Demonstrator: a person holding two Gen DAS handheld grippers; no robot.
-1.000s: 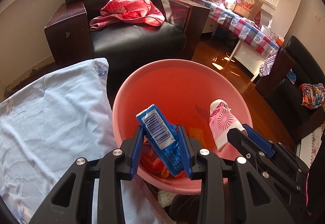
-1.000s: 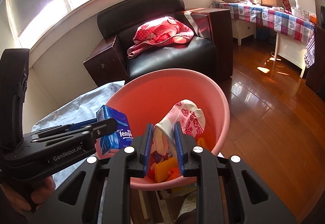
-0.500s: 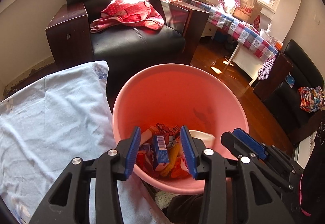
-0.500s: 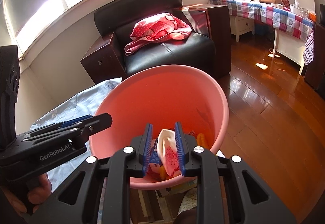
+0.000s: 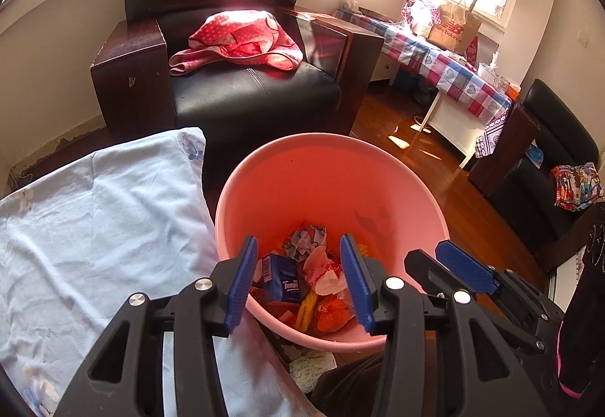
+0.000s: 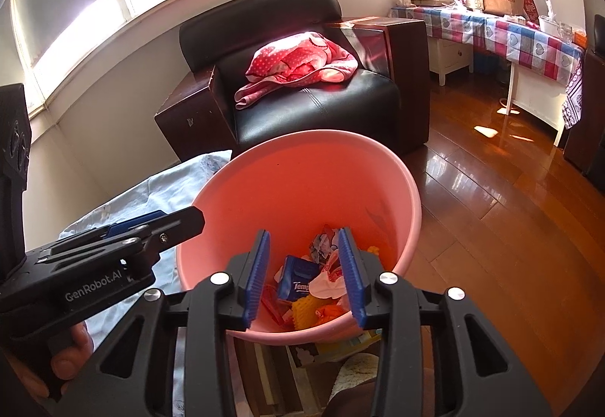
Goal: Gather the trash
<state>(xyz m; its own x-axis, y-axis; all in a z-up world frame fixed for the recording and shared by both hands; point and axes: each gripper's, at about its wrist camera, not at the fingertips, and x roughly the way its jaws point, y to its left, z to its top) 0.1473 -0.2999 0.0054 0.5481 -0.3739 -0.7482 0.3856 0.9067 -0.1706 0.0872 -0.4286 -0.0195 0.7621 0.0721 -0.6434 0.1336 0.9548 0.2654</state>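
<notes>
Left wrist view: left gripper (image 5: pixel 298 284) and right gripper (image 6: pixel 304 275) opening, empty, above pink bucket (image 5: pixel 378 167)

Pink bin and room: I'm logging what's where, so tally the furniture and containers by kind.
Black armchairs: 2
Pink bins: 1
Tables with checked cloth: 1
Brown paper bags: 1
Total: 5

Smooth pink plastic bin (image 5: pixel 401 190), glossy wood floor (image 6: pixel 510 212), shiny black leather armchair (image 5: pixel 245 95)
</notes>
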